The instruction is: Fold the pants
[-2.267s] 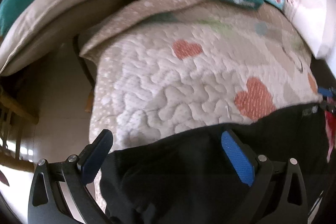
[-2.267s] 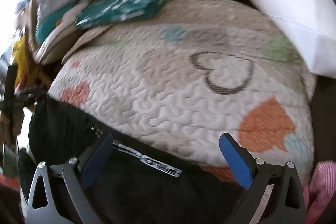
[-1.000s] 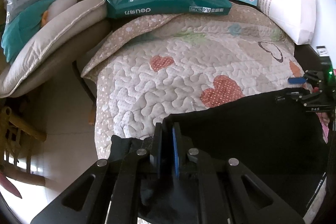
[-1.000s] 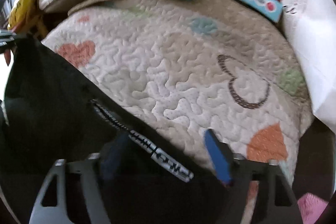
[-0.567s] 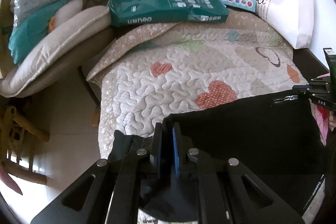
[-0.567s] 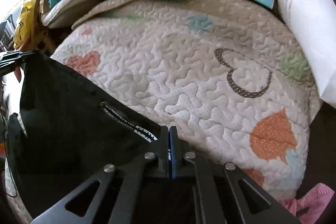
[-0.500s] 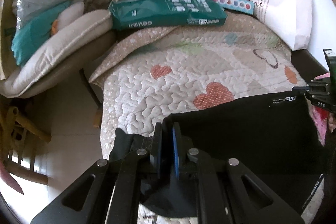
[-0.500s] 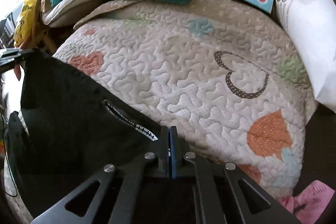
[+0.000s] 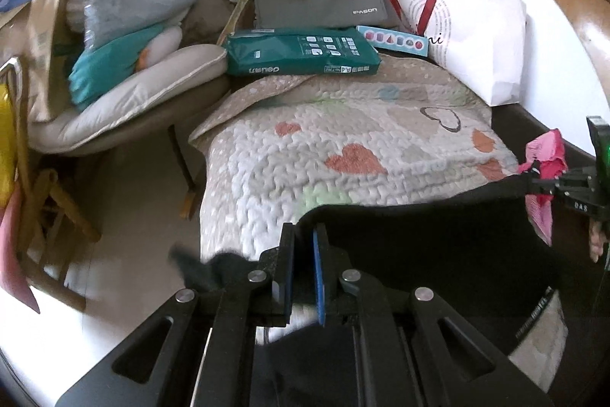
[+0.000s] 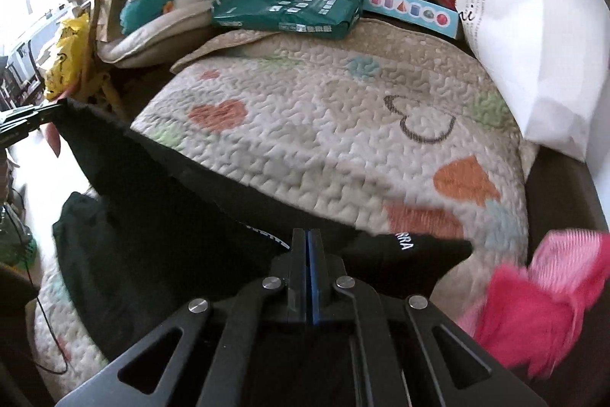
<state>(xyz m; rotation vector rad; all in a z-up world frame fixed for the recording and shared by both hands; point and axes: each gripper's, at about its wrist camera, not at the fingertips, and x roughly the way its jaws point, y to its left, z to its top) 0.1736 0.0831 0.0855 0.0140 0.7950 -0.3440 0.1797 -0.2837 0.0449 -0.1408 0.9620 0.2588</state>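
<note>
Both cams ride on the grippers, looking forward and down along the jaws, close over the near end of the heart quilt point(image 9: 343, 155). The left one sits toward the quilt's left edge, the right one toward its right edge. The 2 views share the quilt, the green packet point(image 10: 286, 10) at its far end and the white bag point(image 9: 476, 37).

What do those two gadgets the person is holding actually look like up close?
The left gripper and right gripper look alike: matte black plastic linkage arms with triangular cutouts, round silver pivot bolts, and two flat narrow fingers faced with blue pads. Seen from the left wrist camera, the right one bears small white lettering and a green light.
</note>
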